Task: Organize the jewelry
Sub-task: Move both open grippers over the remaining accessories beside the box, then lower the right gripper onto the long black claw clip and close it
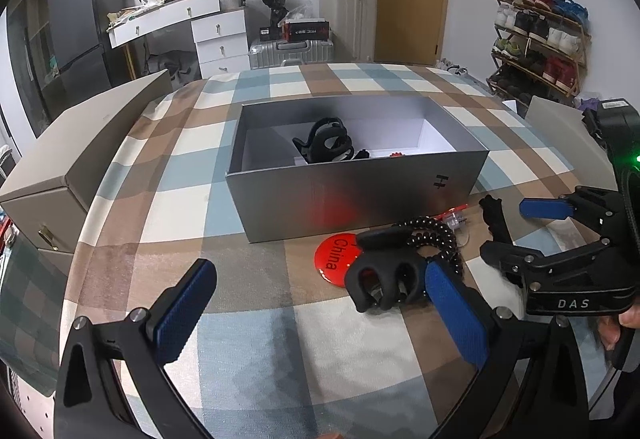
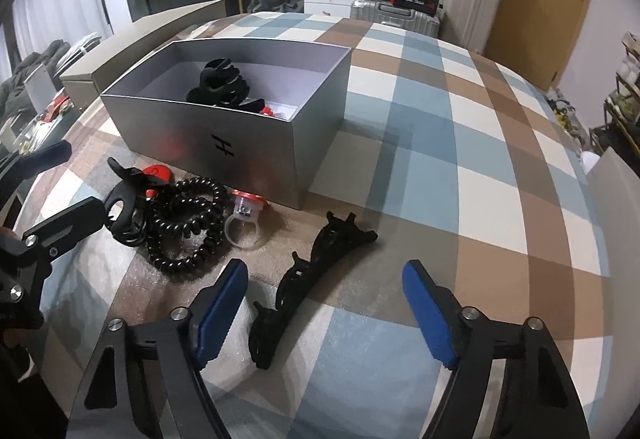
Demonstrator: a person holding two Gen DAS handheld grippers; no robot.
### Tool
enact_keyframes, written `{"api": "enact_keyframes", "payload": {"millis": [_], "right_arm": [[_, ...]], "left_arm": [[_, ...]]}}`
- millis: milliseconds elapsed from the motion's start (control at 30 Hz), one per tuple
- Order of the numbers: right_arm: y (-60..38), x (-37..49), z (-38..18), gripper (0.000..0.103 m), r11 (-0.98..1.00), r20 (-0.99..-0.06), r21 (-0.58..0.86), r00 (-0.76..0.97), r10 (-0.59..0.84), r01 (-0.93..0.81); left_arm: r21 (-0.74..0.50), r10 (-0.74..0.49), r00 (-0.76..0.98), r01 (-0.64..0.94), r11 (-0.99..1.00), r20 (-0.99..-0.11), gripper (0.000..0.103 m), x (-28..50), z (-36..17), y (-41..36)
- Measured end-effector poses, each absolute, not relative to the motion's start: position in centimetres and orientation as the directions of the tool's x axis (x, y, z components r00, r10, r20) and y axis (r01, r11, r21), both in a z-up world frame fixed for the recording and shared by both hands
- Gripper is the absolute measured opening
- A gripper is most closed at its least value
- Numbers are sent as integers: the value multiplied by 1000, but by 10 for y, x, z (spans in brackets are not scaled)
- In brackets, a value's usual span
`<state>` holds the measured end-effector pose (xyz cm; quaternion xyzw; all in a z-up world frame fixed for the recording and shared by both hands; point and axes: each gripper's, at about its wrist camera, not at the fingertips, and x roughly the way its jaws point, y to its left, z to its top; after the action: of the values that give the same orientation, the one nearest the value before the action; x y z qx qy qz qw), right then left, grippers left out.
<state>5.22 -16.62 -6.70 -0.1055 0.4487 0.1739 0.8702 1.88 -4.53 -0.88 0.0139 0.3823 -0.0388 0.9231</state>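
Note:
An open silver box [image 1: 352,195] stands mid-table with a black hair claw [image 1: 326,143] and a small red piece inside. In front of it lie a red "China" badge [image 1: 334,259], a black spiral hair tie [image 1: 432,235], a clear ring with a red top [image 2: 244,219] and a second black claw [image 1: 384,283]. My left gripper [image 1: 320,315] is open, and that claw lies against its right finger. A long black hair clip [image 2: 312,279] lies on the cloth between the fingers of my right gripper [image 2: 324,311]. Its pads stand apart from the clip, so it is open.
A checked cloth [image 2: 440,159] covers the round table. A beige box [image 1: 80,159] sits at the left edge and a beige lid [image 1: 560,127] at the right edge. Behind the table are drawers, suitcases and a shoe rack [image 1: 540,39].

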Motion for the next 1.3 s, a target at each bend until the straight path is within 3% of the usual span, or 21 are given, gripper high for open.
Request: {"api": "enact_keyframes", "payload": {"millis": [233,467,600,833,1233,1300], "right_arm": [[-188,58,-67,71,930,-830,-7,520,200,-368],[-184,56,-65,51,923,-819,30,520,244,-385],[-183,56,-65,47,924,-806,61,527,269,-377],[-179,56,-64,18,924,-800,48,539,263,-380],[-189,51,-44,17,908,-731,133,579,361,-398],[-189,51,-43,17,908,-732,130,579,358,-397]], "left_arm": [[-8,-61,708,77,997,-703,102,19,-8,-44],[-3,-64,707,87,996,-704,102,20,-9,-48],[-11,-71,708,89,996,-702,102,19,-8,-48],[-18,-76,699,90,996,-711,102,21,-11,-49],[-15,-86,659,113,993,-748,101,28,-20,-59],[-23,-104,652,132,991,-751,93,27,-19,-60]]}}
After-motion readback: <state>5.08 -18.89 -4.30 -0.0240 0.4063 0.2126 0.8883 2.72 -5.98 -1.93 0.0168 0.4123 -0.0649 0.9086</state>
